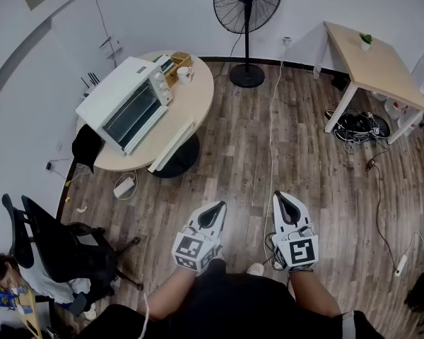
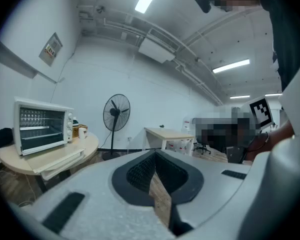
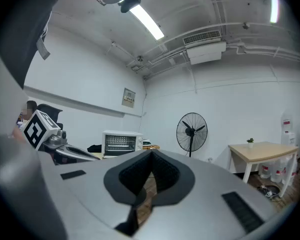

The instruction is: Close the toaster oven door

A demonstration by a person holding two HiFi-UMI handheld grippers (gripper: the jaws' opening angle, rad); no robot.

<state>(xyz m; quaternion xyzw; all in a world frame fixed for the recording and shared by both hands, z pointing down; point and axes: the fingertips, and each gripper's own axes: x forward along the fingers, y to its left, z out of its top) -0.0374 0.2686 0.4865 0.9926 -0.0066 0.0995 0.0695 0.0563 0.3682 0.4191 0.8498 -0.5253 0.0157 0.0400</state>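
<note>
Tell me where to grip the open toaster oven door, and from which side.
Grip the door's far white edge, coming from the front of the toaster oven. It lies folded down flat, hinged at the base, so that edge probably lifts easiest.

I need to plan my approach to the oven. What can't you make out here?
Toaster oven door: too far and small in every view to tell open from shut.
Oven knobs: head view, too small to read.
Flat white item in front: head view, too small to identify.
</note>
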